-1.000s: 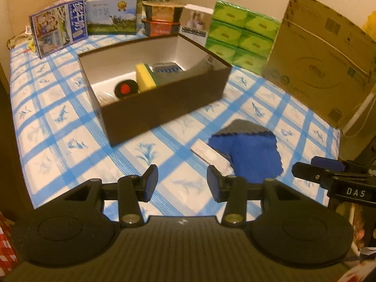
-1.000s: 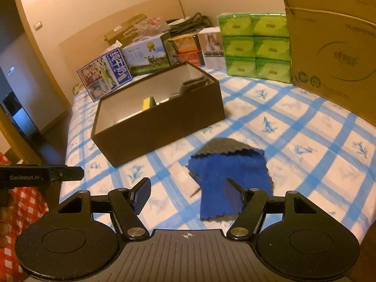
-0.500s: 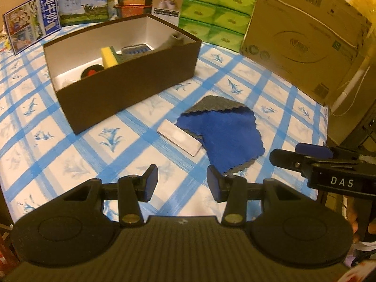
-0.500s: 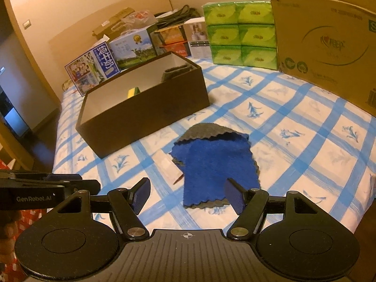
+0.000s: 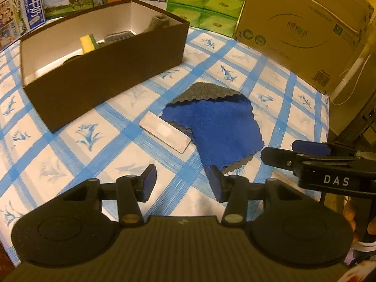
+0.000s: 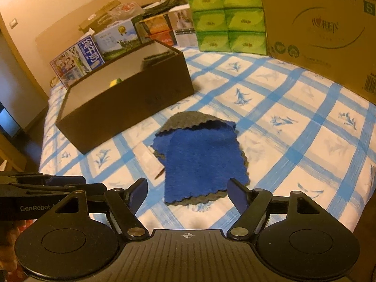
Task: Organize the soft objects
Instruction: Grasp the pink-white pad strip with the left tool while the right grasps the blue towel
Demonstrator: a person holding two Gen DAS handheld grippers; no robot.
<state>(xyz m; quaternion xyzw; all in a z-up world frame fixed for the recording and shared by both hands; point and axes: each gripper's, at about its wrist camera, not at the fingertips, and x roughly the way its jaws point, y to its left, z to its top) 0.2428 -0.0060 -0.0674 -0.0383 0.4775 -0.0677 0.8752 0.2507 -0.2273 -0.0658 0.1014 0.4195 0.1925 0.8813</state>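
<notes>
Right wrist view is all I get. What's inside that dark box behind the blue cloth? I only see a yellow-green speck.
Observer: The left wrist view looks down into the box. That speck is a yellow sponge with a green back, standing on edge.
Operator: Anything beside it?
Observer: A flat blue-edged thing lies next to the sponge. I cannot tell what it is.
Operator: And that black bar at my left edge?
Observer: That is the left gripper. Its jaws are opening, with nothing between them.
</notes>
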